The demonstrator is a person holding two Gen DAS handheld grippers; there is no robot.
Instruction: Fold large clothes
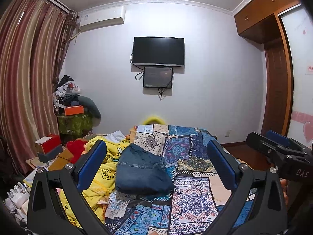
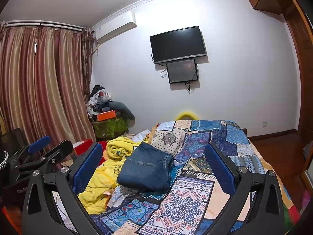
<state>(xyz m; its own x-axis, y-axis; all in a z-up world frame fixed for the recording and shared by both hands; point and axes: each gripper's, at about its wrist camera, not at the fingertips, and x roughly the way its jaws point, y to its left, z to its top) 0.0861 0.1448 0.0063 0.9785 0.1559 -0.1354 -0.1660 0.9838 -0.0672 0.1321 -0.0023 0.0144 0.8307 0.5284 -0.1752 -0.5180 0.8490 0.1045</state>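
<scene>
Folded jeans [image 1: 143, 171] on the patchwork bedspread [image 1: 195, 195], both grippers above, holding nothing.

Lying near the middle of the bed, touching the yellow blanket [image 1: 105, 168] at 9 o'clock. Left gripper [image 1: 156, 166] with jaws wide apart, empty. Right gripper [image 2: 154, 168] the same, jaws spread, empty. At 12 o'clock on the far wall, dark TV [image 1: 158, 51]; at 10 o'clock, striped curtains [image 1: 29, 68].
</scene>
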